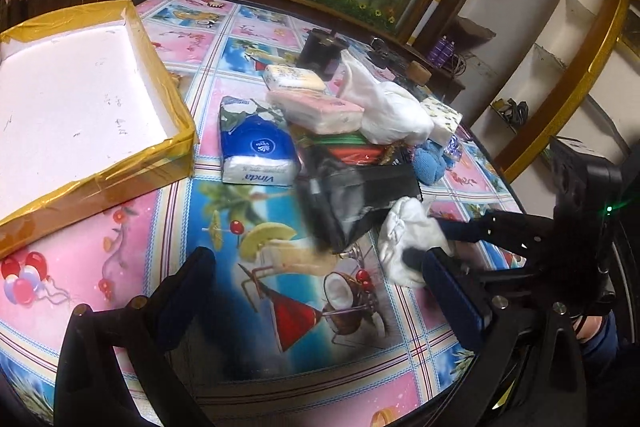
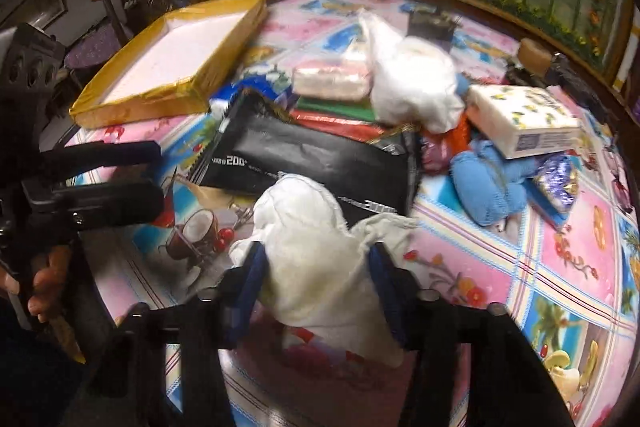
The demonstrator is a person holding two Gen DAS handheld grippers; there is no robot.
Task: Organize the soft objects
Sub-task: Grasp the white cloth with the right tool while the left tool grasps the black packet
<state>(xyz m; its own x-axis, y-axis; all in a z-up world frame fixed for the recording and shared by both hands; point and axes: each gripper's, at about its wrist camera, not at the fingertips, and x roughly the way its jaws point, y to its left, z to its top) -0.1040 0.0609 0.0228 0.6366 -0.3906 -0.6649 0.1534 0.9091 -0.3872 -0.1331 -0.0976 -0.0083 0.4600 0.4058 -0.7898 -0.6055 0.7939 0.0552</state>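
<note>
Meanwhile right tongs (image 2: 316, 267) clamping white sock (image 2: 316, 251), left tongs (image 1: 320, 291) spread.

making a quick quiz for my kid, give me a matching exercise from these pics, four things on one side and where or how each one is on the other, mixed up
Things:
1. white cloth
2. yellow-edged tray
3. blue Vinda tissue pack
4. left gripper

Places or states:
A. open, holding nothing
B. lying flat on the tablecloth just right of the tray
C. pinched in the right gripper
D. nothing inside, white bottom showing

Pairs: 1-C, 2-D, 3-B, 4-A
</note>
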